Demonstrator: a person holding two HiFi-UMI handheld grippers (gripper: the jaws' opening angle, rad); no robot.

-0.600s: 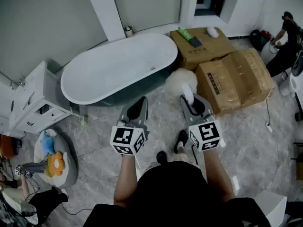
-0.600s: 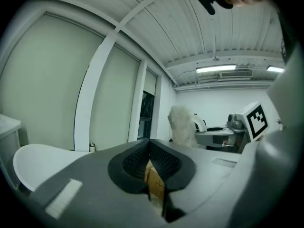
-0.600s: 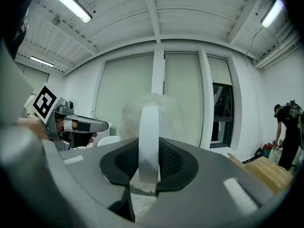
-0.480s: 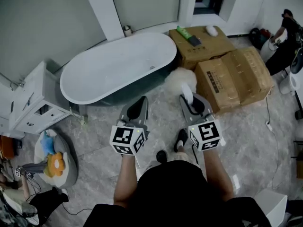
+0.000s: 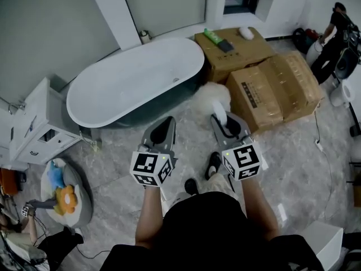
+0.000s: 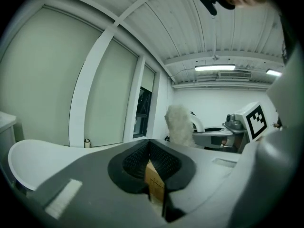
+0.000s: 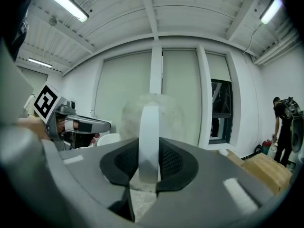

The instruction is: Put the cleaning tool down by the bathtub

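Note:
My right gripper is shut on the white handle of the cleaning tool, a duster with a fluffy white head. The head hangs over the floor between the bathtub's right end and the boxes. The white oval bathtub lies ahead and to the left. My left gripper is held level beside the right one, its jaws closed with nothing between them. In the left gripper view the fluffy head shows to the right, above the closed pads.
Cardboard boxes stand right of the tub, with a green bottle on the far one. A white cabinet is at the left, a grey seat with toys below it. A person stands far right.
The scene has shifted slightly up and left in the head view. Both grippers keep their pose and the duster stays in the right one.

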